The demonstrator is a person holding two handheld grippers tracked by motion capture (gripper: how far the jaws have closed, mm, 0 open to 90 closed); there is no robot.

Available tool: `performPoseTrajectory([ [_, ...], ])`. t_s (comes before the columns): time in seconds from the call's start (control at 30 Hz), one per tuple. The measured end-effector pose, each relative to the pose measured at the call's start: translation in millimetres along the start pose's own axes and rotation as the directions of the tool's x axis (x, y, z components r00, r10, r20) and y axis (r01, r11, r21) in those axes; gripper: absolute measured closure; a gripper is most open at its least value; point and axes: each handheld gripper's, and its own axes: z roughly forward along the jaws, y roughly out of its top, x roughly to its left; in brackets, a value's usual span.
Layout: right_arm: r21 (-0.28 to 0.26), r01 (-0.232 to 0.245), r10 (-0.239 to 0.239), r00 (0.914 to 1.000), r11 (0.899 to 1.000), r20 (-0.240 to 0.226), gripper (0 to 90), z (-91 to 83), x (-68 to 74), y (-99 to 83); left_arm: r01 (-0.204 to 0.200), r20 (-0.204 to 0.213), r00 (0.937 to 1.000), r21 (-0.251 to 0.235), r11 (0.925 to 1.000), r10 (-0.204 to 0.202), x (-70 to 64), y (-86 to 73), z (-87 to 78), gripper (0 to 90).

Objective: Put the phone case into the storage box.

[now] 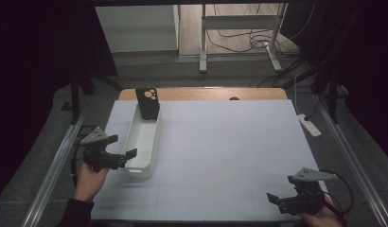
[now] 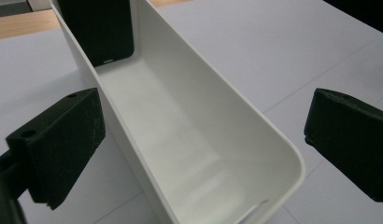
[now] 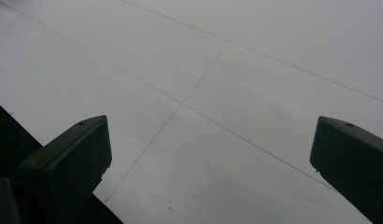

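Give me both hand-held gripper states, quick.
Left hand-held gripper: open, jaws straddling the near end of the white bin, holding nothing.
Right hand-held gripper: open, empty, over the table.

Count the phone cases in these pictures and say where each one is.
1. A black phone case stands at the far end of the white bin, leaning on its end wall. Nothing else lies inside the bin.

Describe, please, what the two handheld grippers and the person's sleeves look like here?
Both the left gripper and the right gripper are matte black, each with two blocky, flat-faced jaws. A grey three-cornered plate sits on top of each, and a thin black cable trails from each. The left gripper's pads look finely textured, with a small round hole near the top edge. A dark sleeve covers the left forearm.
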Motion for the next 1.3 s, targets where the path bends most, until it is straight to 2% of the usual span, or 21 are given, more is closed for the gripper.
performPoseTrajectory([
  [0.37,-0.005,0.003,-0.003,1.0,1.0,0.008,0.0,-0.1,0.4,-0.2,-0.005,0.006,1.0,-0.005,1.0,0.005,-15.1,-8.4,-7.7,0.0],
  [0.57,0.001,0.018,-0.018,0.9998,1.0,0.003,0.0,0.1,1.4,0.1,-0.022,0.011,0.9997,0.007,0.9997,0.022,-24.8,-12.3,-10.0,0.0],
  [0.67,0.001,0.014,-0.014,0.9999,1.0,0.002,0.0,0.2,1.1,0.1,-0.025,0.007,0.9997,0.012,0.9996,0.025,-28.0,-15.4,-12.1,0.0],
  [1.07,0.003,0.012,-0.012,0.9999,1.0,0.004,0.0,0.8,1.1,0.3,0.007,-0.023,0.9997,0.033,0.9994,-0.006,-35.6,-36.1,-25.1,0.0],
  [1.3,0.007,0.013,-0.013,0.9999,1.0,0.006,0.0,0.9,1.6,0.5,0.003,-0.042,0.9991,0.052,0.9986,-0.001,-39.4,-44.3,-28.4,0.0],
])
